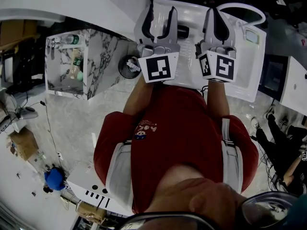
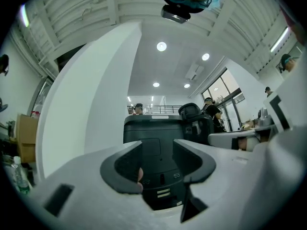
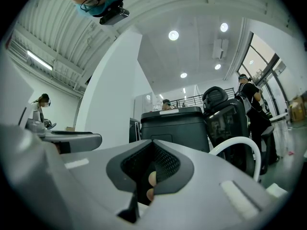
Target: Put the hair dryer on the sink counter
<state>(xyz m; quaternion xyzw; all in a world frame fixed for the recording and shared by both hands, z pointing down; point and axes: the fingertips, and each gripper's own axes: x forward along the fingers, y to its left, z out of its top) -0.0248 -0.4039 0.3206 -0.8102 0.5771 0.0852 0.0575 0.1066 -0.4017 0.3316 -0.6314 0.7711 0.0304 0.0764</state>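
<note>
My left gripper [image 1: 159,20] is held up over the white sink counter [image 1: 247,80], open, with nothing between its fingers. In the left gripper view the left gripper [image 2: 157,164] shows a clear gap, and a black cabinet [image 2: 153,131] stands beyond it. My right gripper [image 1: 217,20] hangs beside it to the right, shut and empty; in its own view the right gripper [image 3: 151,164] has its pads meeting. A small dark object [image 1: 183,31] lies on the counter between the two grippers; I cannot tell what it is. No hair dryer is clearly visible.
A marble-patterned cabinet [image 1: 96,56] with bottles stands to the left, and a black bin [image 1: 128,67] sits next to it. A white curved tube [image 3: 240,147] rises at the counter's right. A person's legs [image 1: 283,143] show at the far right. Cardboard boxes [image 1: 21,143] sit on the floor.
</note>
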